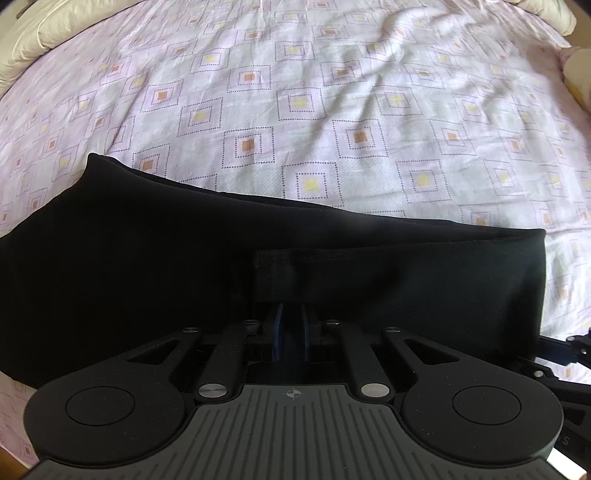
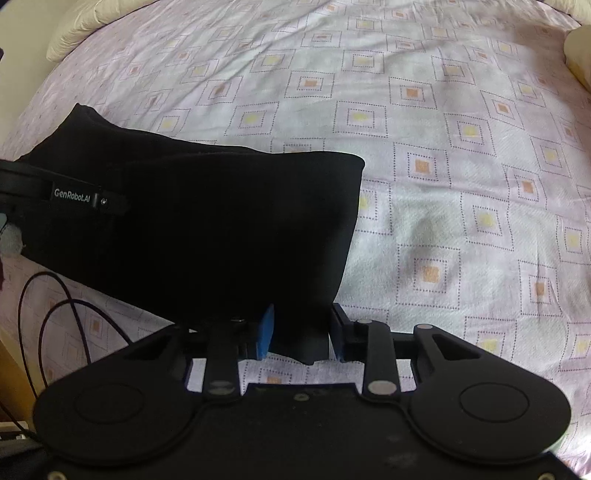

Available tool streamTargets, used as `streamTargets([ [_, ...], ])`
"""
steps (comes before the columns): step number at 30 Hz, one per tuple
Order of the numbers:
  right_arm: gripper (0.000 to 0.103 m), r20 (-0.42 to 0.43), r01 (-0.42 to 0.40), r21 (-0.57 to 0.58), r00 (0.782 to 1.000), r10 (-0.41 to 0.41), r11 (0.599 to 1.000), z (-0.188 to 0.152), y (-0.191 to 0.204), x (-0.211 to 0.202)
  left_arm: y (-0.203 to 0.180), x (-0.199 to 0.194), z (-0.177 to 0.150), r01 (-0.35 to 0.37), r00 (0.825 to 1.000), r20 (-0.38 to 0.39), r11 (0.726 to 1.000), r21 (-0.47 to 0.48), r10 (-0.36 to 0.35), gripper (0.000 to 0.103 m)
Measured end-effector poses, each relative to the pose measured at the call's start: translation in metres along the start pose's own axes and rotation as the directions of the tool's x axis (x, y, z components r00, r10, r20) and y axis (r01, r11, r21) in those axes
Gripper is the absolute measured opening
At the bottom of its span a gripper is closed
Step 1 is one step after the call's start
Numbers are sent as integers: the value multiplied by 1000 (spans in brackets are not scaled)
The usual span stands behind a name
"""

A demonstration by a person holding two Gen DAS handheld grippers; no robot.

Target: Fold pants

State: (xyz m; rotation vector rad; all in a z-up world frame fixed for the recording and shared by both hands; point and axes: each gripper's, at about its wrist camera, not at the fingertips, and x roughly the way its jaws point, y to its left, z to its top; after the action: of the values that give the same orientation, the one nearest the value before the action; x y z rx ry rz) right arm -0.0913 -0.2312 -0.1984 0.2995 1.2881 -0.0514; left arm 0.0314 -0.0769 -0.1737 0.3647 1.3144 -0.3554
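Note:
The black pants (image 1: 221, 266) lie folded in a thick band across the near part of the bed; they also show in the right wrist view (image 2: 207, 229). My left gripper (image 1: 291, 325) has its blue pads close together on the near edge of the pants, by a hem strip (image 1: 288, 273). My right gripper (image 2: 301, 332) holds a bunched corner of the black cloth between its blue pads (image 2: 265, 334). The left gripper's body (image 2: 66, 194) reaches in from the left of the right wrist view, over the pants.
The bed sheet (image 1: 332, 110) is pale pink with a pattern of dotted squares and some wrinkles at the far side. Cream pillows (image 1: 55, 29) line the far edge. Black cables (image 2: 55, 325) loop over the bed's near left edge.

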Motion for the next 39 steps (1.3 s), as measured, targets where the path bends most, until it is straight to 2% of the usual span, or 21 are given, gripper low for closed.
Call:
streamTargets([
  [2,35,-1,-10,21,1000,10,1000,2,-2,-5,10,-9,-1,25,1000,4,998,-51,-24,11],
  [5,45,47,-11,21,999,10,1000,5,-5,-24,29,-29,-7,23,998,61,995,-94,-18,11],
  [7,57,95,-11,21,995,9,1000,6,-5,-41,42,-42,-14,2,995,96,995,-95,8,11],
  [11,59,166,-31,42,986,23,999,11,4,-65,74,-53,-29,-36,992,118,992,-122,51,11],
  [15,59,201,-79,47,977,68,996,26,39,-71,118,-53,-41,-29,992,112,983,-181,50,11],
  [17,57,208,-109,41,973,98,993,34,63,-68,140,-53,-48,-29,993,109,979,-203,52,11],
  [18,48,202,-123,38,973,113,992,38,76,-65,151,-52,-50,-26,993,107,977,-213,50,11],
  [20,19,177,-145,24,974,139,989,48,106,-55,174,-50,-53,-17,994,101,974,-225,40,11],
  [22,7,151,-155,16,977,151,988,60,141,-42,197,-50,-57,-11,994,105,973,-231,36,11],
  [26,7,146,-185,-1,972,183,983,91,201,-18,239,-54,-63,-2,990,136,974,-227,34,11],
  [30,7,178,-175,1,969,172,985,129,246,6,279,-52,-66,53,986,163,975,-216,-18,11],
  [34,7,191,-144,50,973,132,988,166,268,35,314,-52,-68,96,981,184,974,-205,-58,11],
  [39,7,146,-58,129,989,39,990,189,277,76,347,-50,-72,82,980,196,976,-200,-42,11],
])
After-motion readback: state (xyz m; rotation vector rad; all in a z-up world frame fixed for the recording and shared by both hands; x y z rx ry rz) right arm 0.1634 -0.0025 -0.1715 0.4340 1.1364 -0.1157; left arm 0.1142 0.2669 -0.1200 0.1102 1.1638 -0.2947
